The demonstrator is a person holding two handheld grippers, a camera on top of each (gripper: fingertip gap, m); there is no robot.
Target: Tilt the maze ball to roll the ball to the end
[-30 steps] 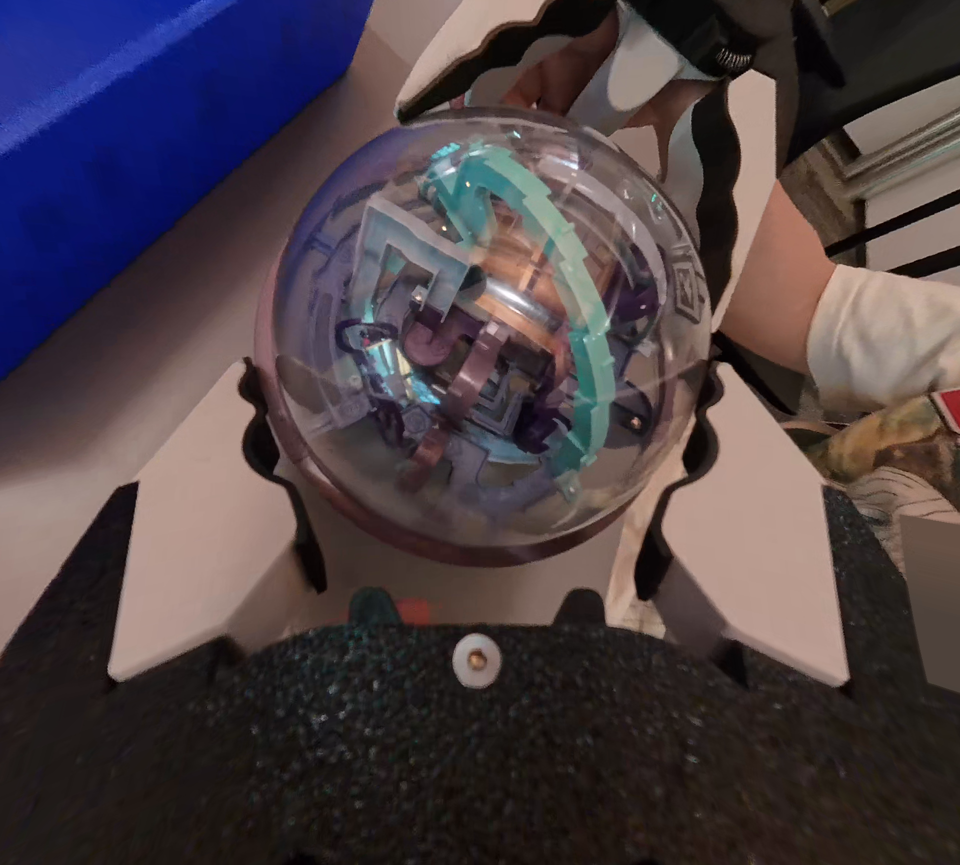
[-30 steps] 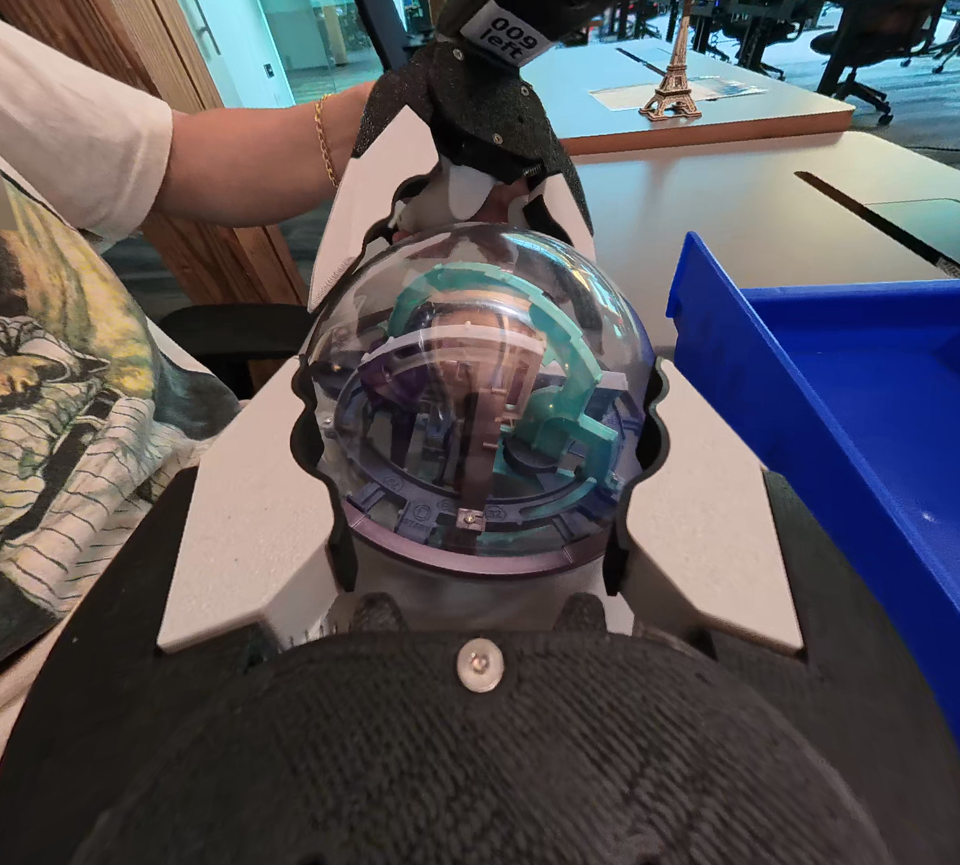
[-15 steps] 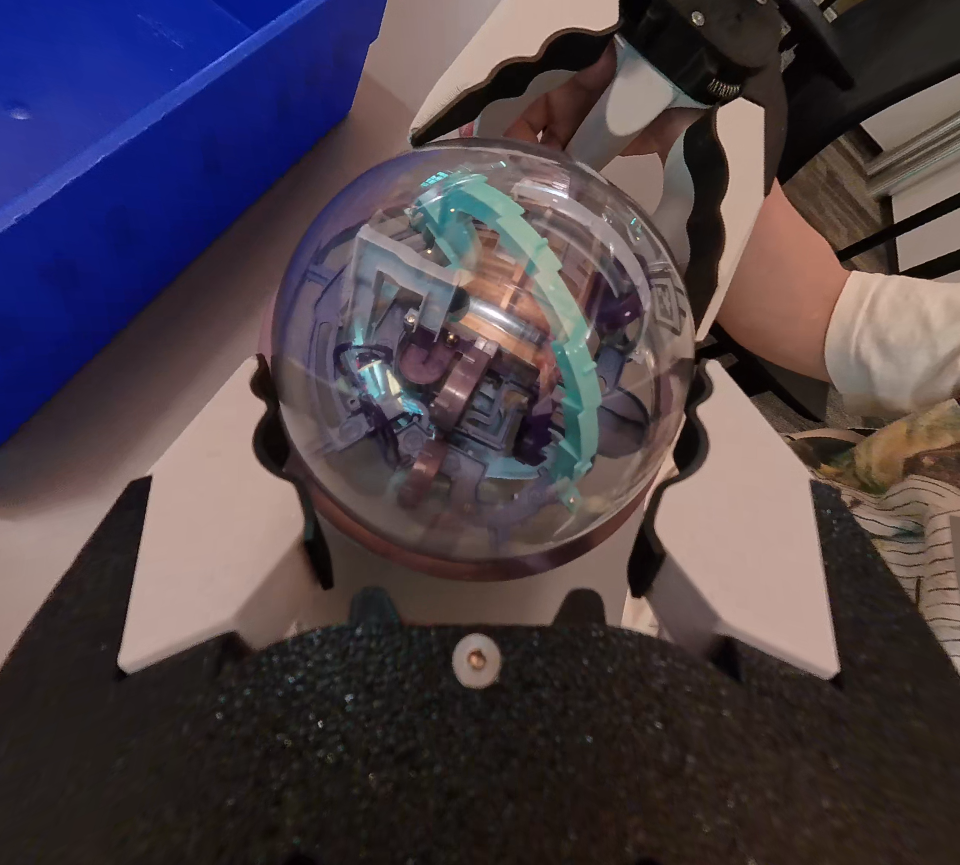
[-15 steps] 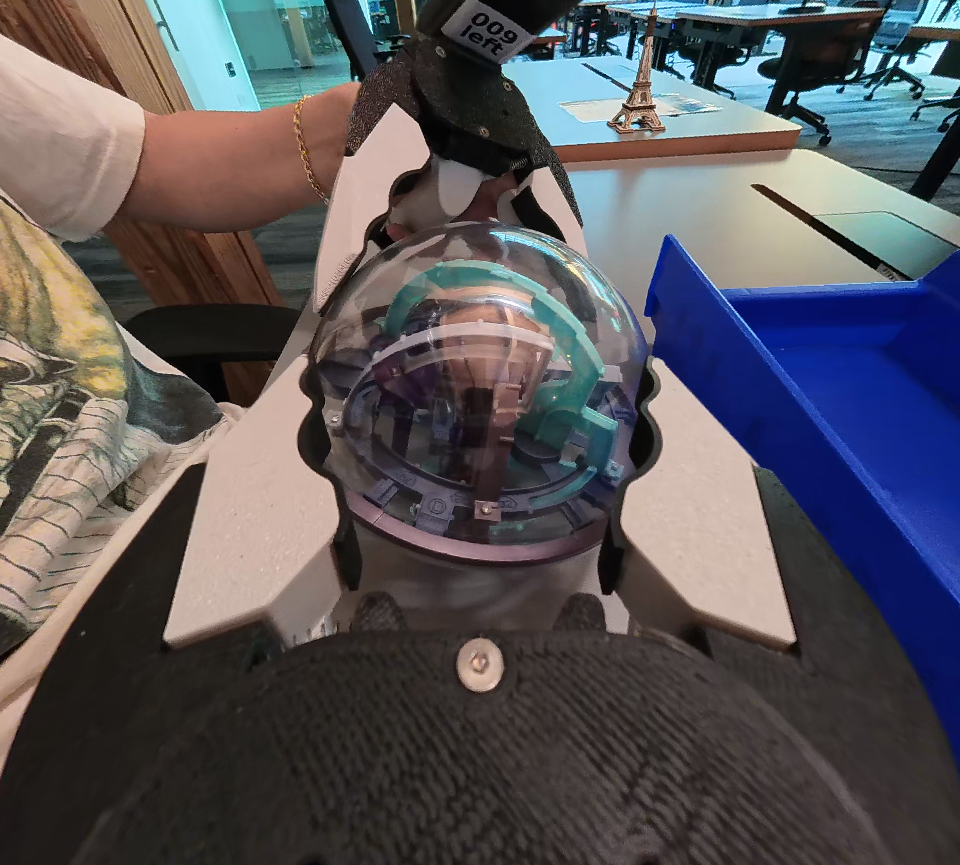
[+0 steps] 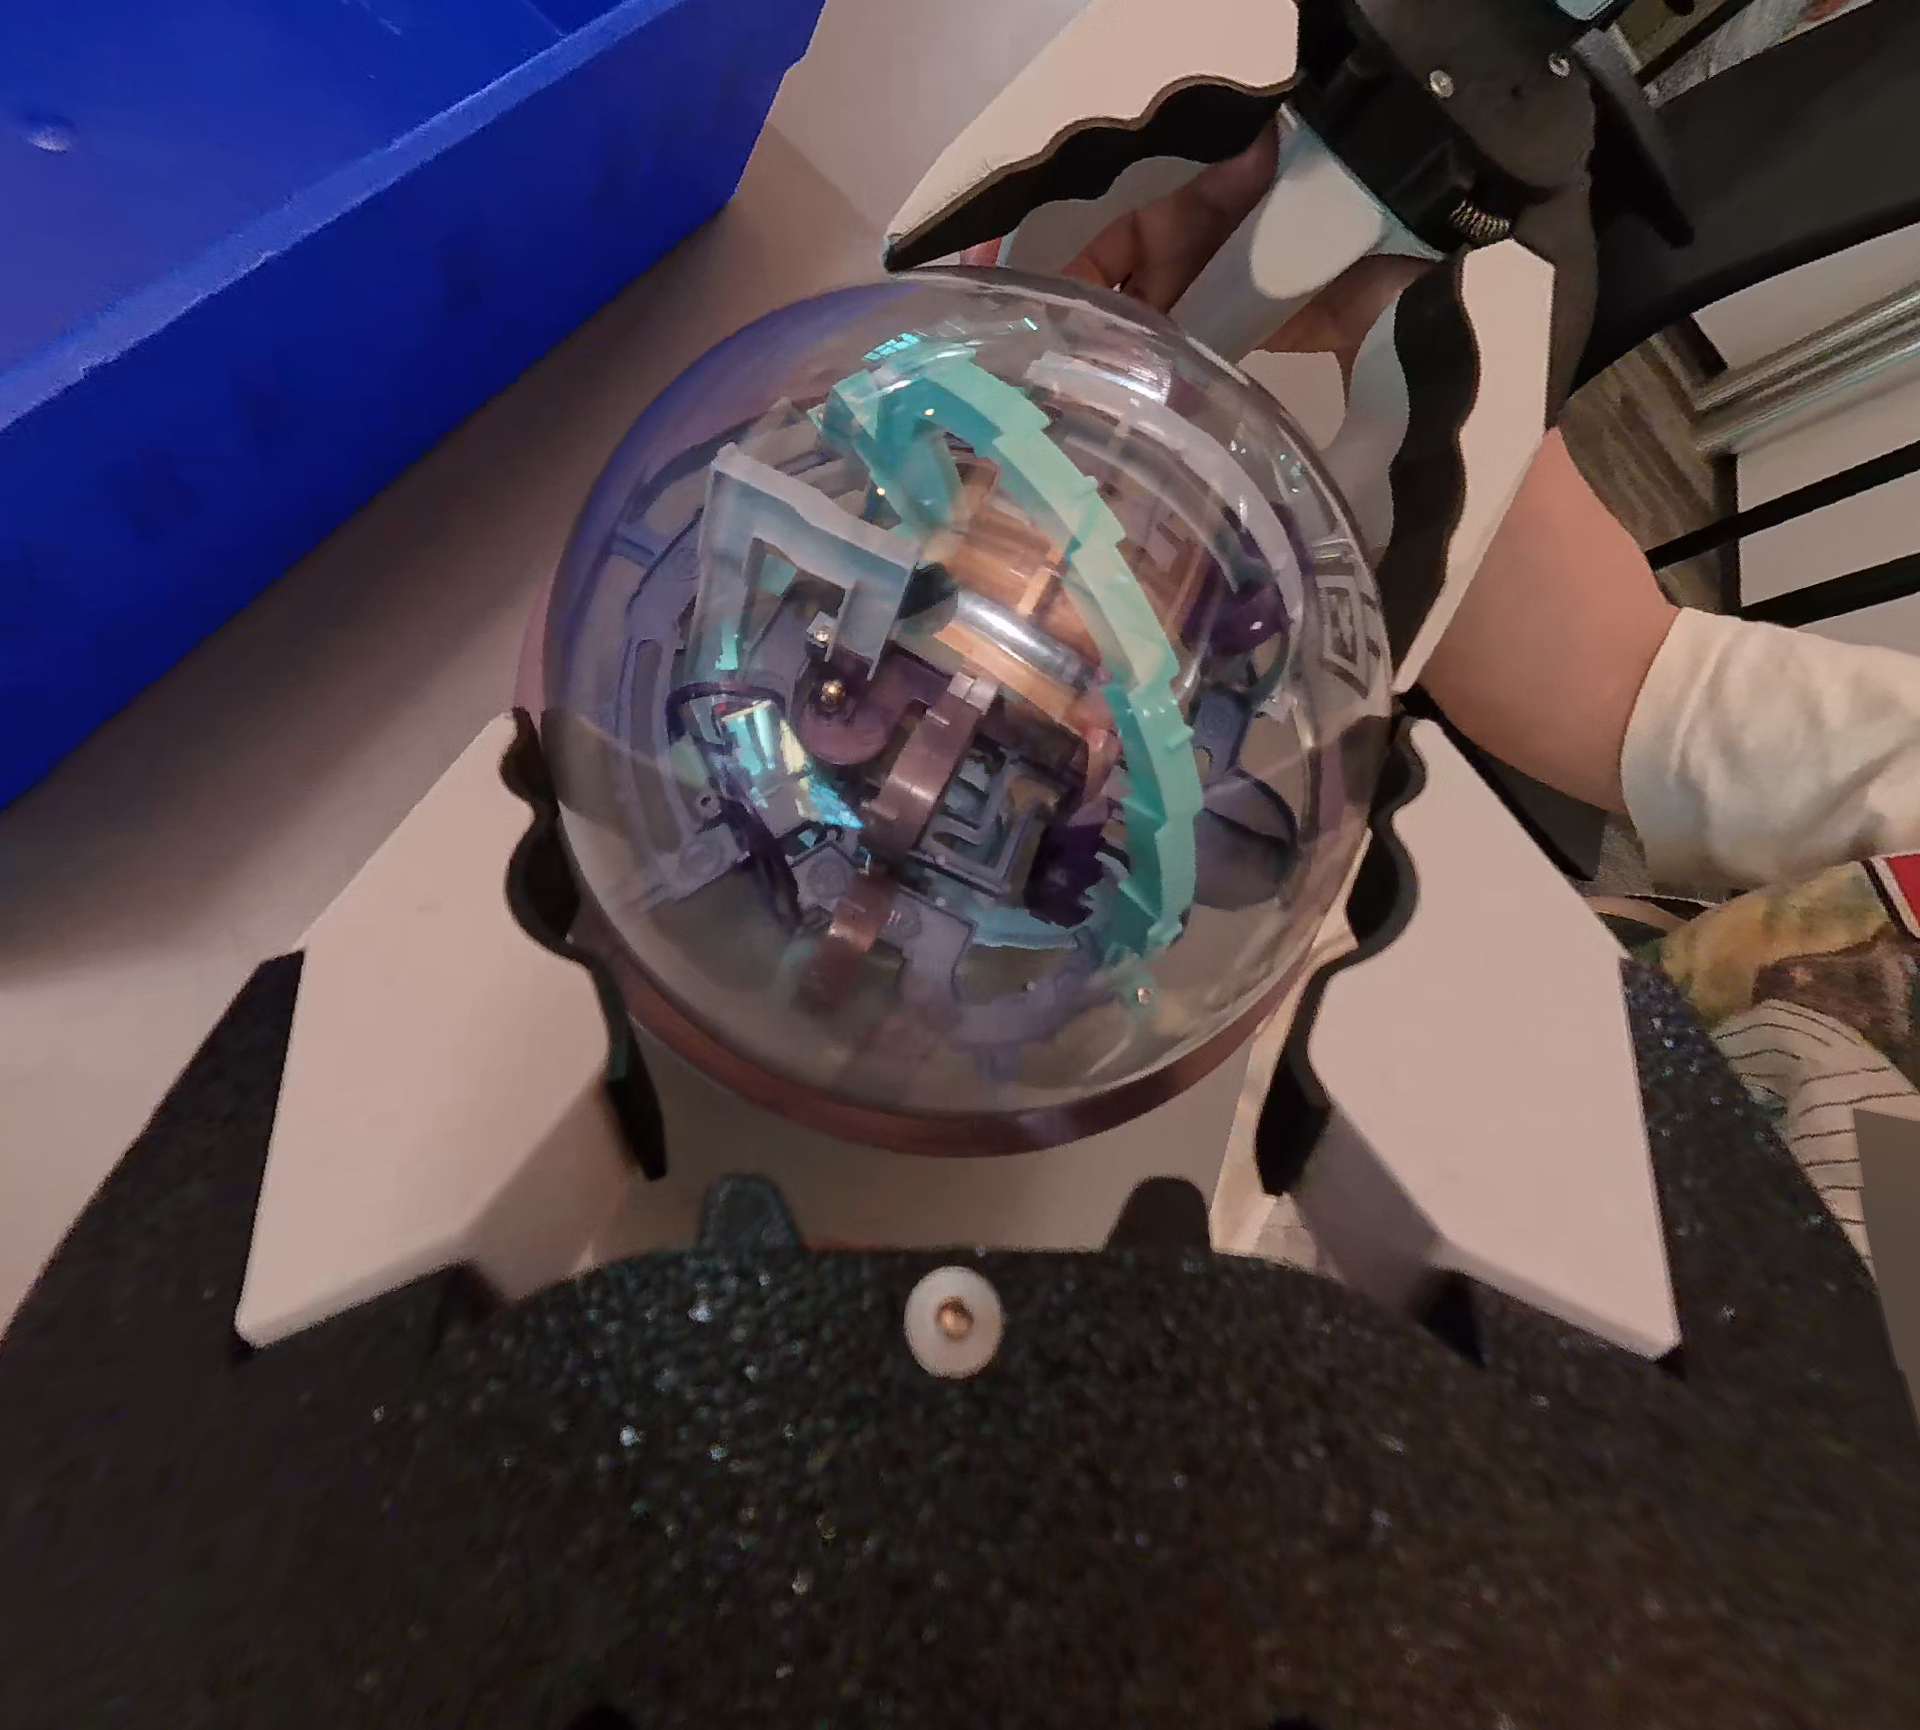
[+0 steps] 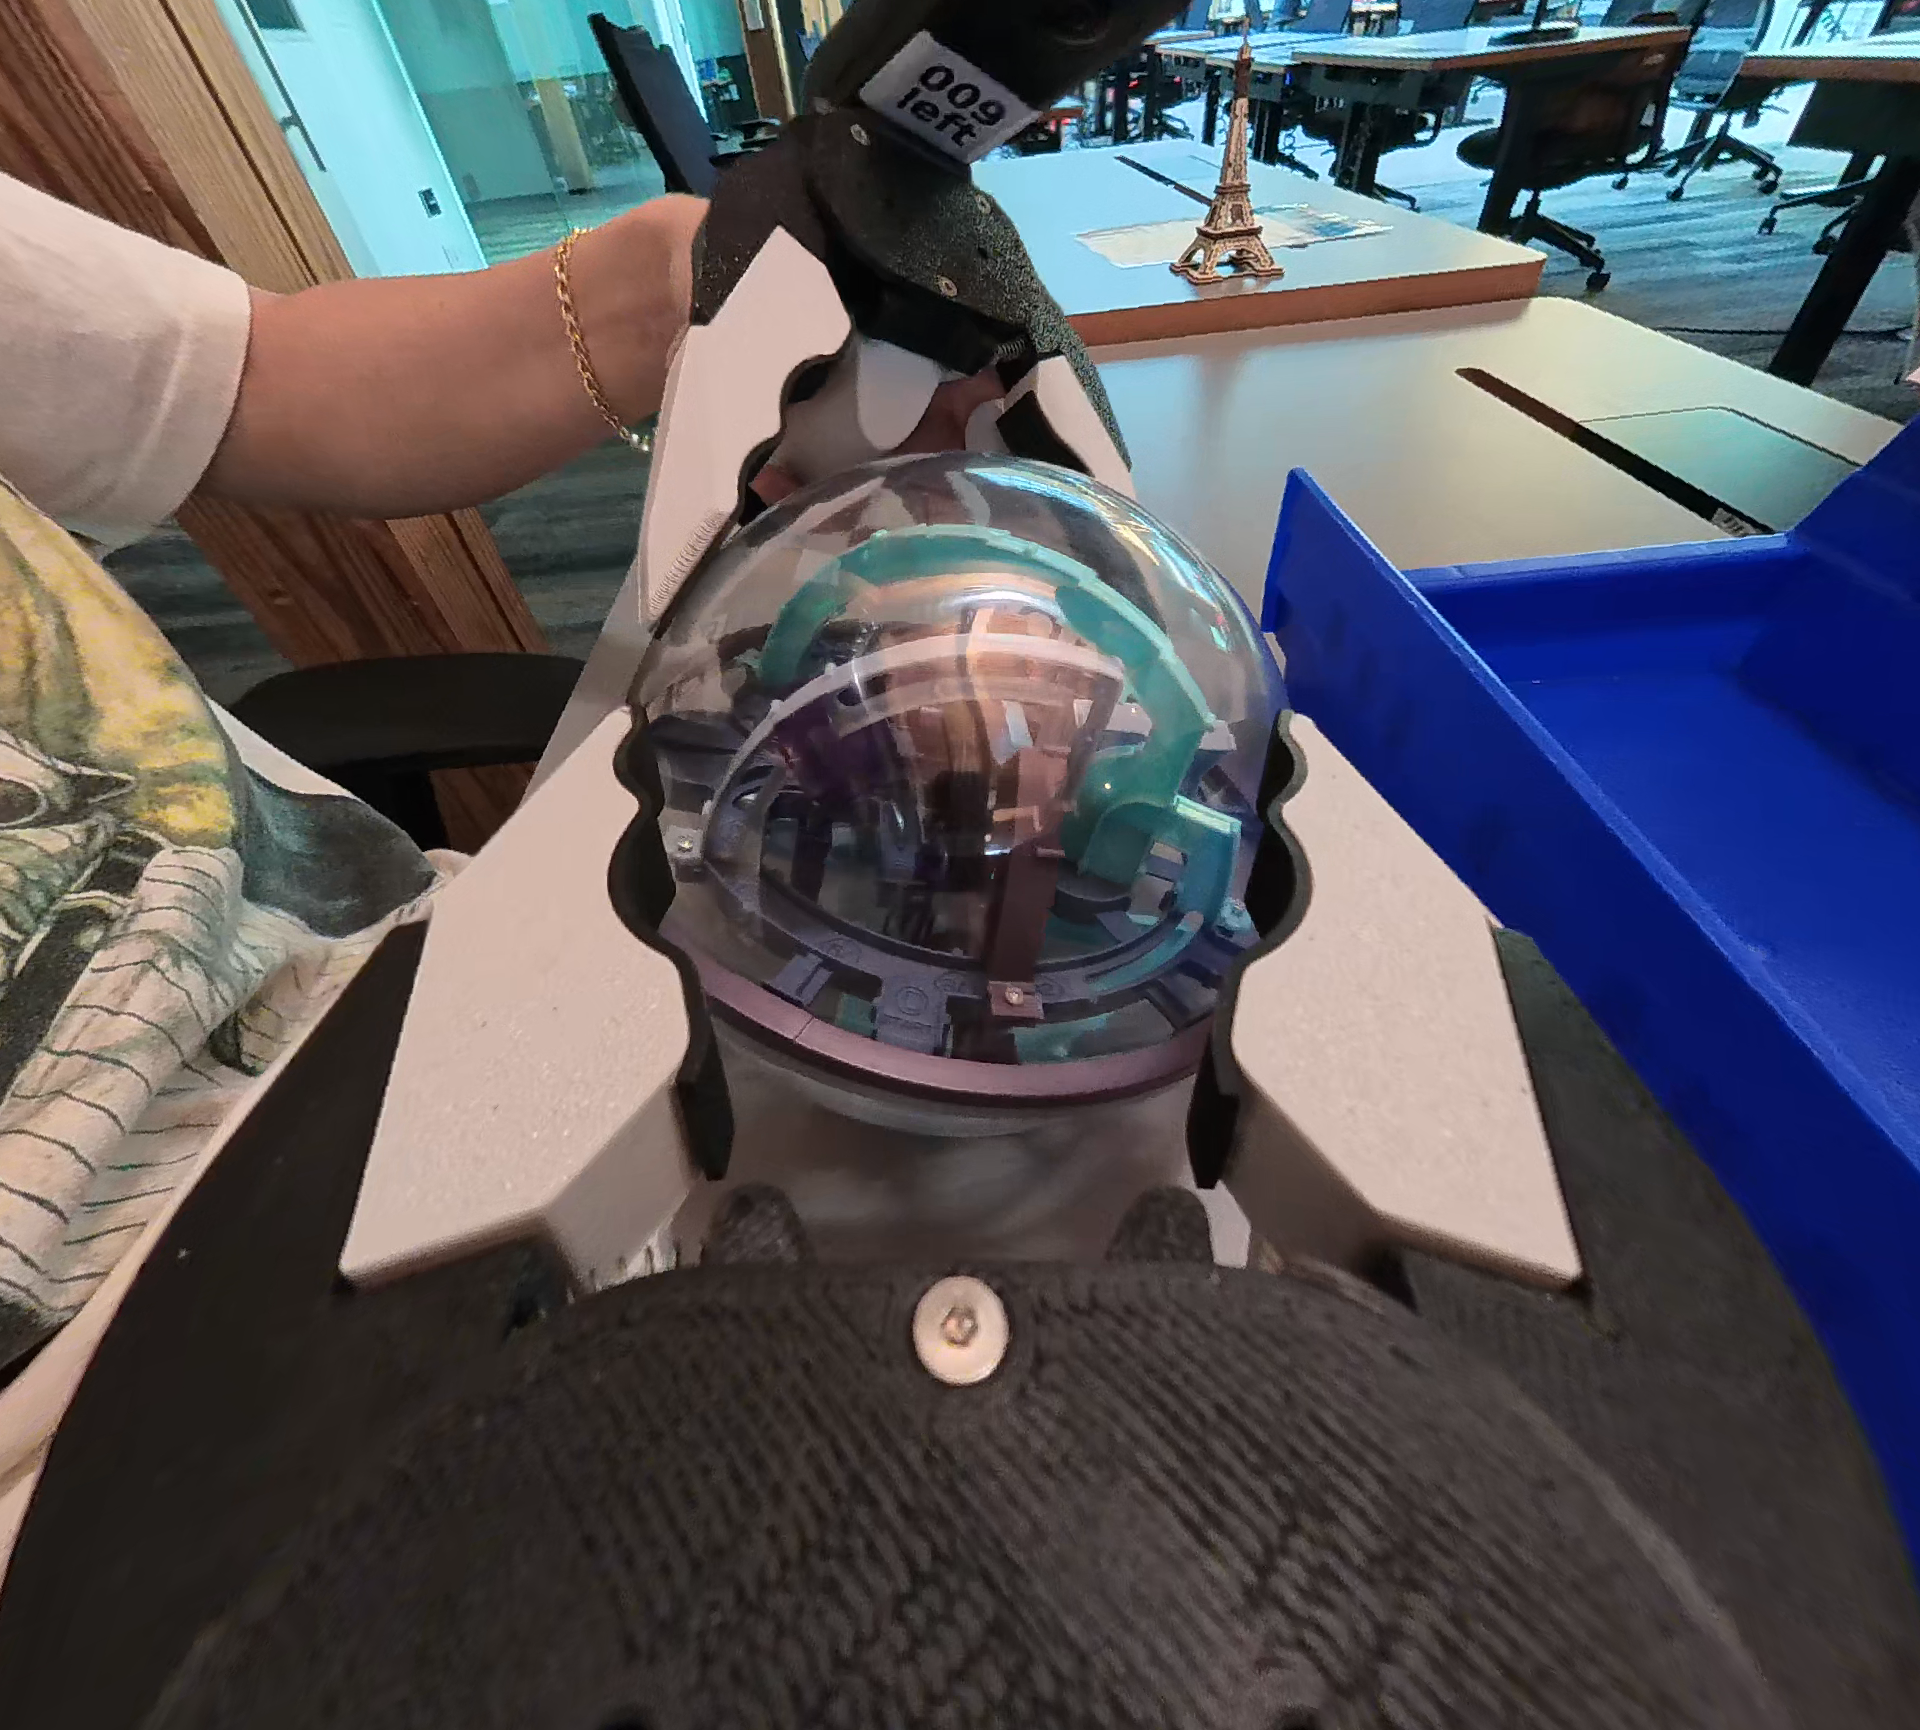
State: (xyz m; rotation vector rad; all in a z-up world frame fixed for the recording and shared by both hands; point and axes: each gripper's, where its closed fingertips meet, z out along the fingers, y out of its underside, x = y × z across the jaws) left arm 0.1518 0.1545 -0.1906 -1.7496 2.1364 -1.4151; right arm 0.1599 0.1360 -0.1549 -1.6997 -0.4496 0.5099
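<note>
Nearest the left wrist camera, cradling the maze ball [image 5: 956, 704] between both wavy black pads [image 5: 540, 839] of the left gripper [image 5: 956, 849], jaws spread wide and pressing on the clear sphere's two flanks. Gripping the same sphere from the opposite side with the right gripper [image 6: 951, 839], its dark pads [image 6: 639, 849] likewise pinching the shell at either flank, so holding it up between the two tools, off the beige tabletop [image 5: 312, 641]. Inside, showing teal, grey-blue and brown tracks, and resting on a purple-brown ledge near the centre, what is probably the small steel ball [image 5: 831, 693], though glare on the shell is making that uncertain. Judging the task as mid-course: pickup and two-sided hold done, tilting under way, the ball seemingly sitting deep among the tracks and not at any recognisable end, with more careful tilting left to do. Farther off, lying just beside the sphere, a blue plastic bin [image 5: 364, 122]; beyond that, standing on a far desk, a small tower model [image 6: 1231, 215].
</note>
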